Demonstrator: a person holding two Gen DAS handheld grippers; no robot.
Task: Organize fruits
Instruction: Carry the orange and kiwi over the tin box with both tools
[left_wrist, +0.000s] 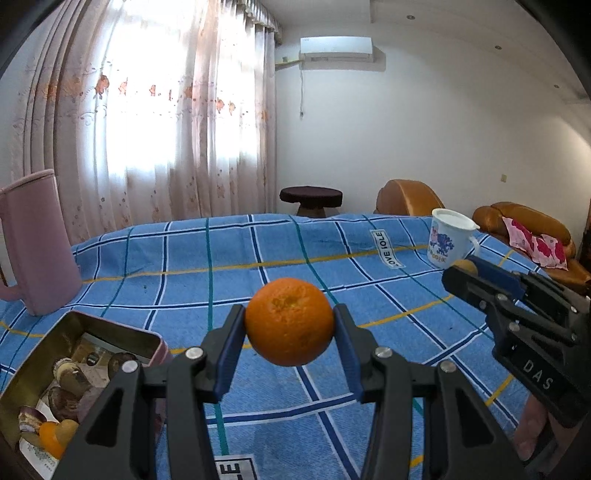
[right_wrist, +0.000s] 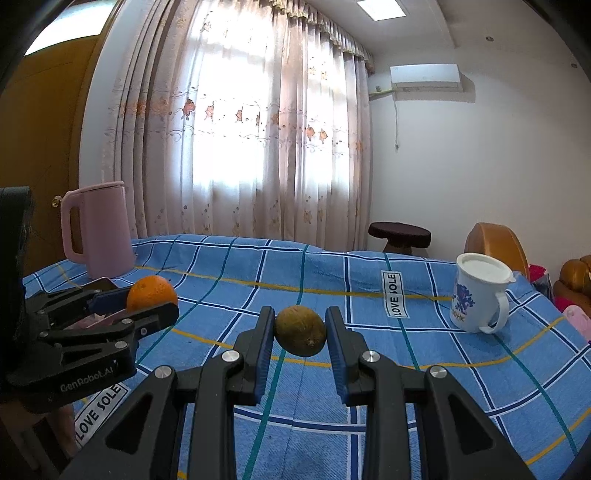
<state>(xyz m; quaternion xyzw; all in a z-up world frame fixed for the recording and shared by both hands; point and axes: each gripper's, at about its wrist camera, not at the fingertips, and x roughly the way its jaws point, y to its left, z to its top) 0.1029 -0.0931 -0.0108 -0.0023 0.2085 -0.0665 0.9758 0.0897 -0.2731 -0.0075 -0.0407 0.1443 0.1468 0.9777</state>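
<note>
Left wrist view: metal tin (left_wrist: 110, 334) of fruits at lower left on the blue checked bench (left_wrist: 280, 247); left gripper (left_wrist: 290, 326) fingers clamp an orange (left_wrist: 289, 321) above the cloth. Right gripper (right_wrist: 300, 334) grips a brownish-green fruit (right_wrist: 300, 330); white mug (right_wrist: 478, 295) stands far right.

Daylight blows out the curtained window (left_wrist: 147, 122) (glare there); edges bow and darken, centre stays sharp.

Orange (left_wrist: 289, 321) held aloft, brownish-green fruit (right_wrist: 300, 331) likewise
</note>
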